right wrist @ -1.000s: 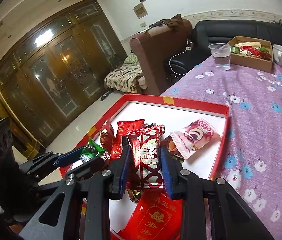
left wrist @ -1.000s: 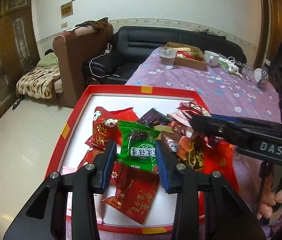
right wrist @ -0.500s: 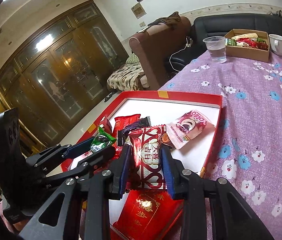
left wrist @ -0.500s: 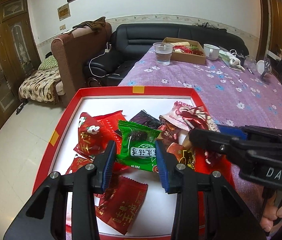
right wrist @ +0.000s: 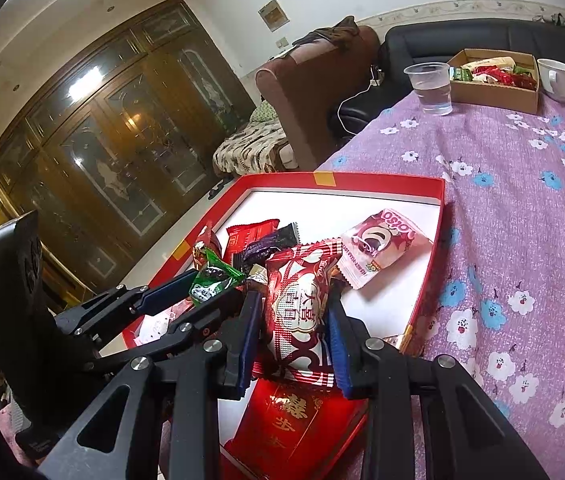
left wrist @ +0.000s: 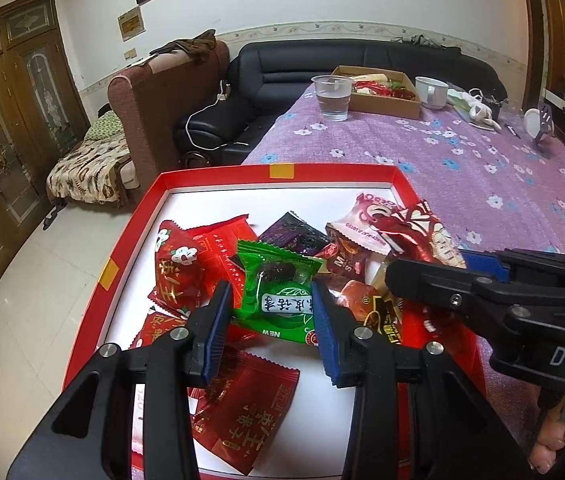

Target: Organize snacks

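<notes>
A red tray [left wrist: 280, 171] with a white floor holds several wrapped snacks on the purple flowered tablecloth. My left gripper [left wrist: 269, 294] is shut on a green snack packet [left wrist: 276, 298] and holds it above the tray. My right gripper [right wrist: 294, 304] is shut on a red and white heart-patterned packet [right wrist: 300, 312], also held above the tray [right wrist: 382, 180]. The right gripper shows at the right of the left wrist view [left wrist: 434, 276]. A pink packet [right wrist: 382, 246] lies in the tray near its right wall.
A clear plastic cup of water [left wrist: 331, 97], a brown cardboard box of snacks [left wrist: 382, 90] and a white mug [left wrist: 434, 92] stand at the far end of the table. A black sofa [left wrist: 322, 60] and a brown armchair [left wrist: 162, 92] are behind. The floor drops off left of the tray.
Both grippers have risen and drawn back from the tray with their packets still held. The tray and far table objects look smaller and farther than before.
</notes>
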